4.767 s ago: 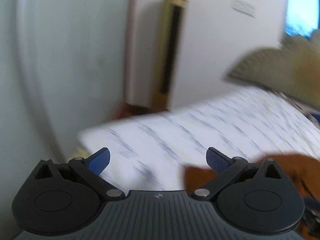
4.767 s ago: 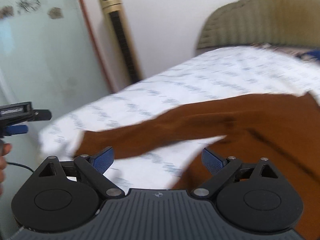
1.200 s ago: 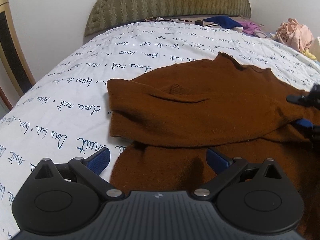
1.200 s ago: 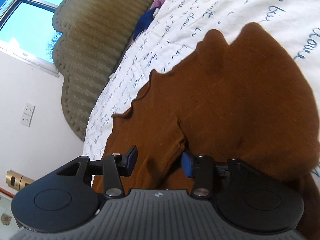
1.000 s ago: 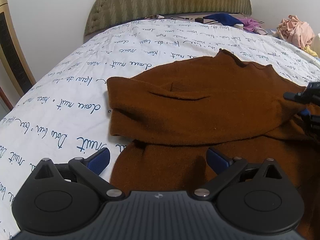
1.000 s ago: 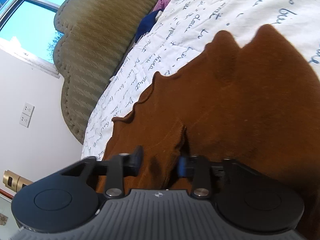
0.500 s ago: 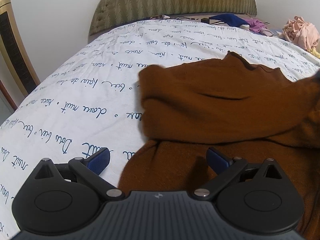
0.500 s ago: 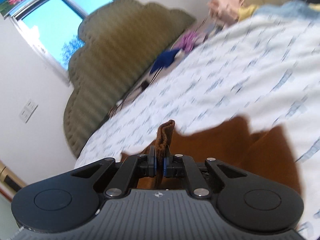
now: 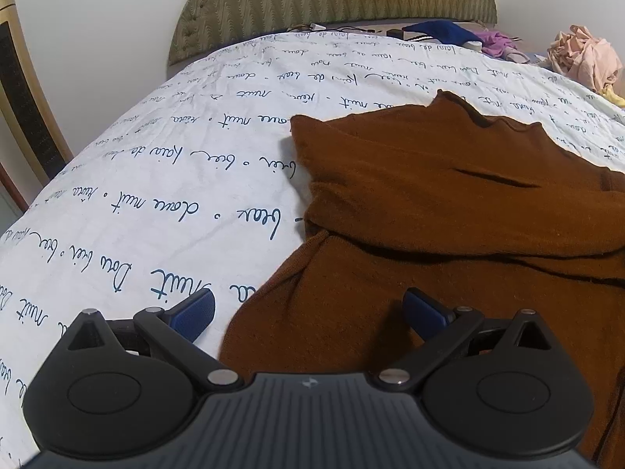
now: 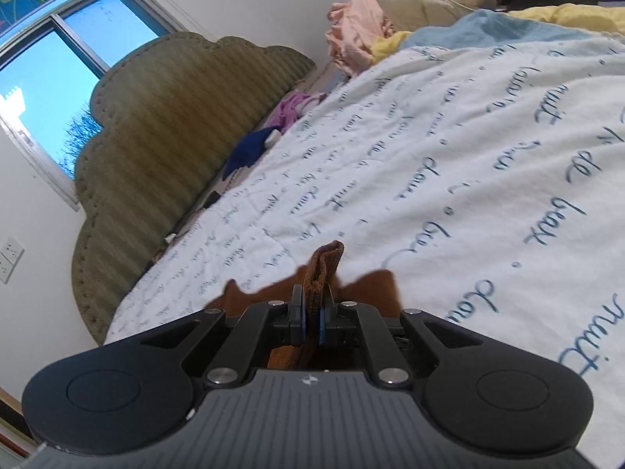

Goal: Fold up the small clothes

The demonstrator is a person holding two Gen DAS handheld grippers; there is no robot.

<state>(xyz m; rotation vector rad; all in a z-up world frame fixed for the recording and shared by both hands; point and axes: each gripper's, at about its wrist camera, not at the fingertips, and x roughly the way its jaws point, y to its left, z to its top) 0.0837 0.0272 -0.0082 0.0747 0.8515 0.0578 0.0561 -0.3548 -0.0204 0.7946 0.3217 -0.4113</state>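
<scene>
Because the brown sweater [image 9: 449,203] looks soft and limp, the right claw [image 10: 311,318] clamps a bunched edge, while the left claw [image 9: 308,308] gapes apart, its jaws straddling the hem.

Sweater [image 9: 449,203] lies on the bedspread [image 9: 175,179], filling right half of the left wrist frame. Headboard [image 9: 332,0] behind, top centre. Clothes pile [image 9: 586,58] at upper right on the bed. Left gripper [image 9: 308,308] at bottom centre, straddling sweater's left edge.
</scene>
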